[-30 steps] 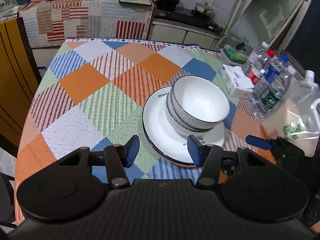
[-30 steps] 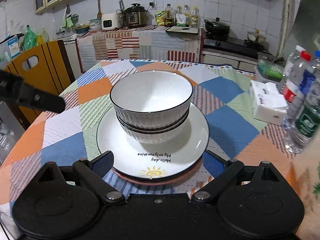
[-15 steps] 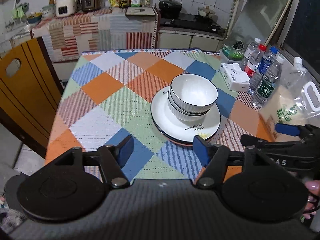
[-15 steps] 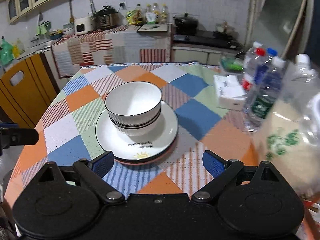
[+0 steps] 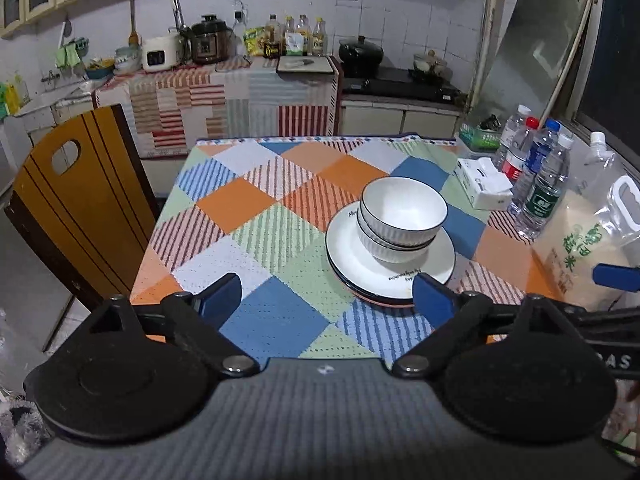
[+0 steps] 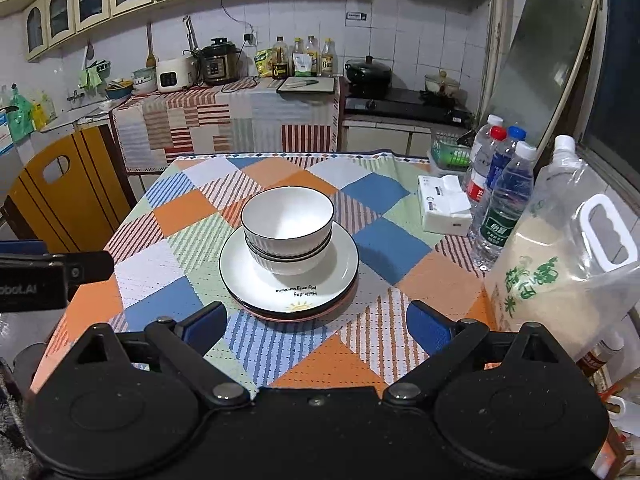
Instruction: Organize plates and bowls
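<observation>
On the patchwork table (image 6: 168, 304), nested bowls (image 6: 287, 222) sit off-centre on stacked plates (image 6: 289, 285), both grippers (image 5: 326, 294) (image 6: 316, 322) spread empty, so bumps may topple them.

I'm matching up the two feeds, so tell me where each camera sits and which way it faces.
Left wrist: on the left gripper, open, above the table's near edge, facing the stacked bowls and kitchen counter; the right gripper's blue fingertip shows at right.
Right wrist: on the right gripper, open, facing the same way; the left gripper's black body shows at left.
Shared: bowls on plates, tissue box, water bottles, yellow chair.
</observation>
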`<state>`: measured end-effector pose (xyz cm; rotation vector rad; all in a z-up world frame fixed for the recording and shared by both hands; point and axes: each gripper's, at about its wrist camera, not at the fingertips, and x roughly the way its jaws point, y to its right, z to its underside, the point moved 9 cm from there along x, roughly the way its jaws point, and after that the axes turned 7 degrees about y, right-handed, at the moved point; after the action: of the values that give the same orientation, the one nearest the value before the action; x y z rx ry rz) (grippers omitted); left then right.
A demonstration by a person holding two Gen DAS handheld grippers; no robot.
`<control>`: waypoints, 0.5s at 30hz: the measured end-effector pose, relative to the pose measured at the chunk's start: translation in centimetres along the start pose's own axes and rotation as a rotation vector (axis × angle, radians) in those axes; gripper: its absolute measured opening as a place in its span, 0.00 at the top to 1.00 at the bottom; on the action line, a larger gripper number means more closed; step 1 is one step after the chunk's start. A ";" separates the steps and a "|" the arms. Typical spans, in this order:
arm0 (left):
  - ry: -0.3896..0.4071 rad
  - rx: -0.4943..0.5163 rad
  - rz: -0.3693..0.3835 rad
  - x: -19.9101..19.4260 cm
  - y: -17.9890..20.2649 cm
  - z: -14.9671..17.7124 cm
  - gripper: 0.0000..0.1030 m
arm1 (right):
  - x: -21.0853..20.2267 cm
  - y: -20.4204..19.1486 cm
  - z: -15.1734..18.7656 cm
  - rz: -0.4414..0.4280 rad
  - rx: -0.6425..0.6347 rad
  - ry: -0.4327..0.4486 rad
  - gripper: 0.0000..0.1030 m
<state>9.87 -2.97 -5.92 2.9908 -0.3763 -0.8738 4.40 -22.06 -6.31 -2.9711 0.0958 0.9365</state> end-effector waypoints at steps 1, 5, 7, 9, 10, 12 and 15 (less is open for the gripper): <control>0.008 0.004 -0.011 0.1 0.0 0.1 0.07 | -0.1 0.1 0.2 0.002 -0.001 0.005 0.05; 0.028 0.011 -0.023 0.4 0.0 0.4 0.01 | -0.3 0.2 1.2 0.003 0.014 0.002 0.05; 0.041 0.016 -0.037 0.4 0.0 0.5 0.01 | -0.2 0.3 1.5 -0.001 0.031 0.000 0.05; 0.057 0.060 -0.049 0.4 0.4 0.7 0.01 | 0.0 0.2 1.7 -0.013 0.033 -0.004 0.05; 0.058 0.072 -0.050 0.3 0.5 0.8 0.01 | 0.1 0.2 1.8 -0.014 0.026 -0.008 0.05; 0.047 0.059 -0.032 0.4 0.8 1.1 0.01 | 0.2 0.1 1.8 -0.011 0.016 -0.009 0.05; 0.035 0.024 -0.014 0.6 0.7 1.4 0.01 | 0.3 0.1 2.0 -0.011 0.021 -0.009 0.05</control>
<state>9.43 -3.69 -7.41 3.0301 -0.3690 -0.8221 3.51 -22.07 -8.09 -2.9453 0.0886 0.9416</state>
